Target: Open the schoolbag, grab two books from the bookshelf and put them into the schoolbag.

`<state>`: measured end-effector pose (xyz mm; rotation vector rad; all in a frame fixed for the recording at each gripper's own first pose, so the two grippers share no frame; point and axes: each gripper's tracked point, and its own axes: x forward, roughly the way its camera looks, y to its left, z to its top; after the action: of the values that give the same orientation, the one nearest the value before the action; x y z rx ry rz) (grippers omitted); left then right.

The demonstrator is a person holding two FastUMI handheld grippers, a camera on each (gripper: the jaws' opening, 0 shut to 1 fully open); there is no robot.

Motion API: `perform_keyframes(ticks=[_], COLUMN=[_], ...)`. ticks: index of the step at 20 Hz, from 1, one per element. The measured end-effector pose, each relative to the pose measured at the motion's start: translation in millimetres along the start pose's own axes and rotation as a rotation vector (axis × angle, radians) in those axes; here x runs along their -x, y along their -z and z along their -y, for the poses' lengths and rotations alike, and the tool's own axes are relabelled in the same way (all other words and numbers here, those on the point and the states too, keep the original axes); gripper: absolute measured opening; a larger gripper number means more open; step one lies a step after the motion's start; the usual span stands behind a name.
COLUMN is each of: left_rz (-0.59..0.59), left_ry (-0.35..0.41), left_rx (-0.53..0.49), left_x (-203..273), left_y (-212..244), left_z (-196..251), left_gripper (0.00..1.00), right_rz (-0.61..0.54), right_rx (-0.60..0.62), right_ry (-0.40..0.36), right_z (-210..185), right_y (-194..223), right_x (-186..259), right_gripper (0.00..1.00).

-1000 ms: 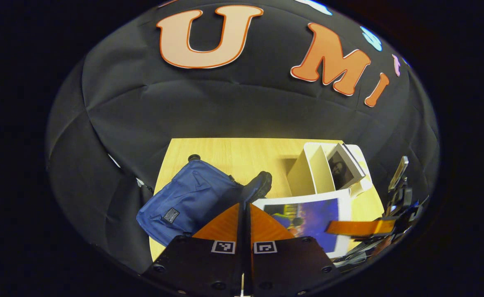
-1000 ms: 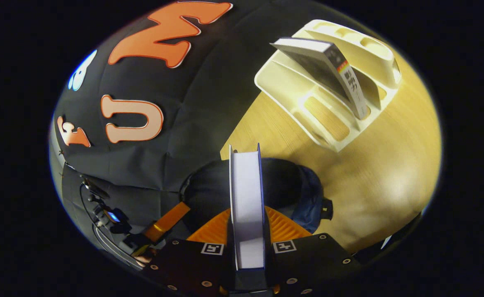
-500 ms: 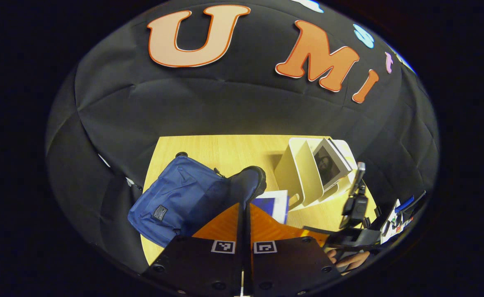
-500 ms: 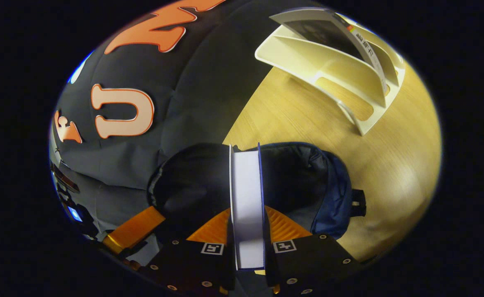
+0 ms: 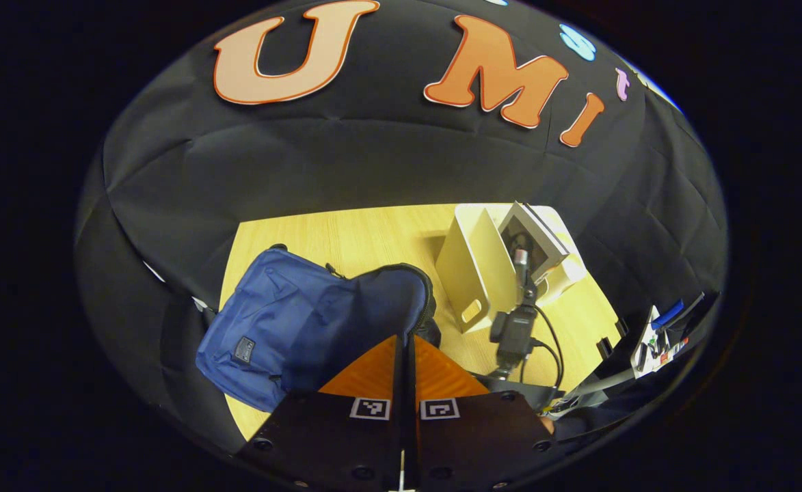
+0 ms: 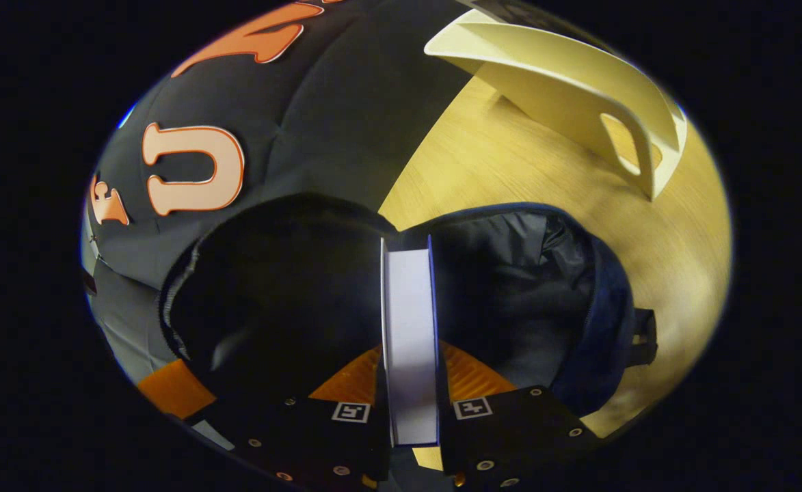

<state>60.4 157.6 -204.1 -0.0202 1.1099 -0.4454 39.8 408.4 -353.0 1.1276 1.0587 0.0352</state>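
Down came the right gripper (image 6: 411,383), clamped on the first book (image 6: 409,342), its edge now at the open schoolbag (image 5: 305,328) mouth, while the left gripper (image 5: 404,369) pinched the flap up; a second book (image 5: 534,236) waited in the bookshelf (image 5: 476,273).

On the wooden table (image 5: 373,232) a blue schoolbag (image 5: 291,328) lies just beyond the left gripper (image 5: 405,348) (fingers pressed together), with the cream bookshelf (image 5: 476,273) holding a leaning book (image 5: 534,236) to its right and the other gripper (image 5: 517,321) before it.
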Motion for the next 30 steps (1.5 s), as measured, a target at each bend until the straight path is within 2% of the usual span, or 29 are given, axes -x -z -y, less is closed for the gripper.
perform_keyframes(ticks=[3,4,7,8,12,15,16,17,24,30], left_rz=[0.021,0.027,0.042,0.044,0.032,0.023,0.021,0.020,0.032,0.050], left_ry=[-0.018,-0.031,-0.032,-0.033,-0.031,-0.025,-0.024,-0.020,-0.015,-0.005], left_rx=[0.039,0.043,0.065,0.068,0.068,0.059,0.062,0.068,0.098,0.133], left_x=[3,5,6,3,-5,-12,-15,-16,-20,-19], left_y=[-5,-7,-9,-9,-2,5,6,8,11,17], left_z=[-9,-15,-17,-17,-10,-2,-2,-1,-3,-5], left_gripper=[0.02,0.02,0.02,0.02,0.02,0.02,0.06,0.02,0.02,0.02], right_rz=[-0.098,-0.106,-0.056,-0.033,0.085,0.145,0.171,0.192,0.242,0.178], right_rx=[0.000,0.021,0.119,0.153,0.335,0.494,0.536,0.571,0.748,0.785], right_ry=[0.060,0.093,0.169,0.190,0.299,0.416,0.449,0.481,0.636,0.696], right_z=[2,5,11,11,19,34,36,34,29,33], right_y=[15,11,-13,-26,-77,-118,-135,-148,-226,-263], right_x=[5,16,47,58,106,150,162,178,248,261], right_gripper=[0.40,0.32,0.75,0.96,0.97,0.97,0.97,0.97,0.97,0.97])
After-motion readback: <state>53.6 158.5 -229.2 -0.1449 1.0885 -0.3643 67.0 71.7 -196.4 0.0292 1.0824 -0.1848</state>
